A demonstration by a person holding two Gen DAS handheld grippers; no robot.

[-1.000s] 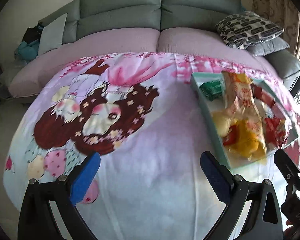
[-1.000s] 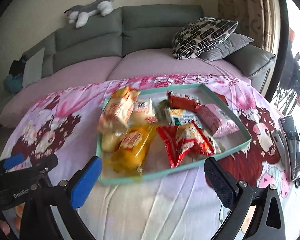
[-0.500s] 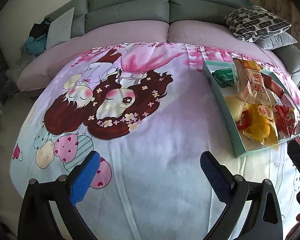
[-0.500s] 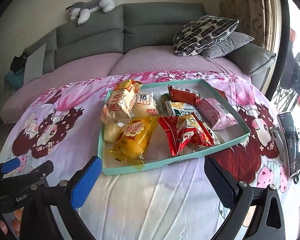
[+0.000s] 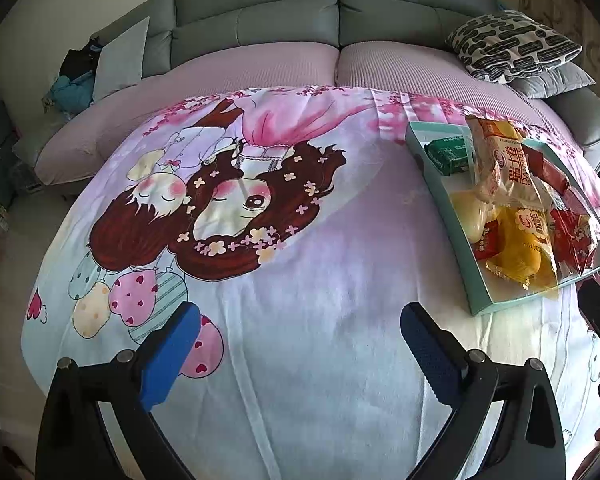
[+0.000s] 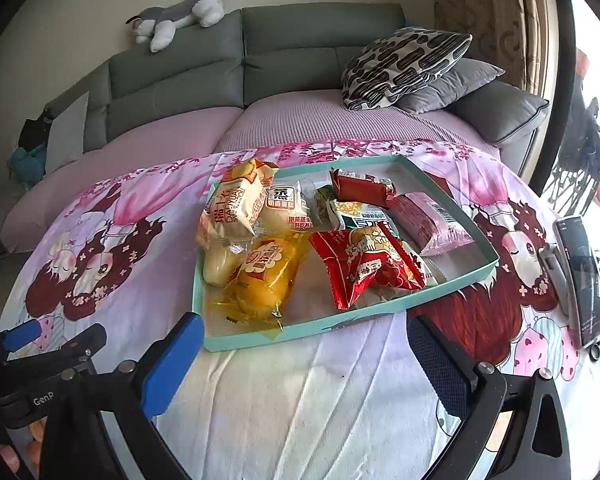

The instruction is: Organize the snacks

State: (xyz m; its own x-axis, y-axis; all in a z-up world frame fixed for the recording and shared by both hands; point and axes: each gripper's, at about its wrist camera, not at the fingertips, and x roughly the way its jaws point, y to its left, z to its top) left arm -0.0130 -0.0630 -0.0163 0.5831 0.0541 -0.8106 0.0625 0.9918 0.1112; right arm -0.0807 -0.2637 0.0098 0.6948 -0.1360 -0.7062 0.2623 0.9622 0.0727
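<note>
Cartoon-print cloth [image 6: 300, 400] under a teal tray [image 6: 440, 286] of snacks [image 6: 364, 264] (packets heaped); both hand-held grippers [image 5: 300, 344] [image 6: 304, 352] wide apart, empty.

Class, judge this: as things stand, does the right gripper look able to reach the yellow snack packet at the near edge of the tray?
Probably yes. The right gripper is open, the yellow snack packet lies just ahead in the tray, overhanging its low near rim, with nothing between.

grey sofa [image 6: 292, 60] against a pale wall [image 6: 80, 12]; daylight at the curtain [image 6: 496, 20].
</note>
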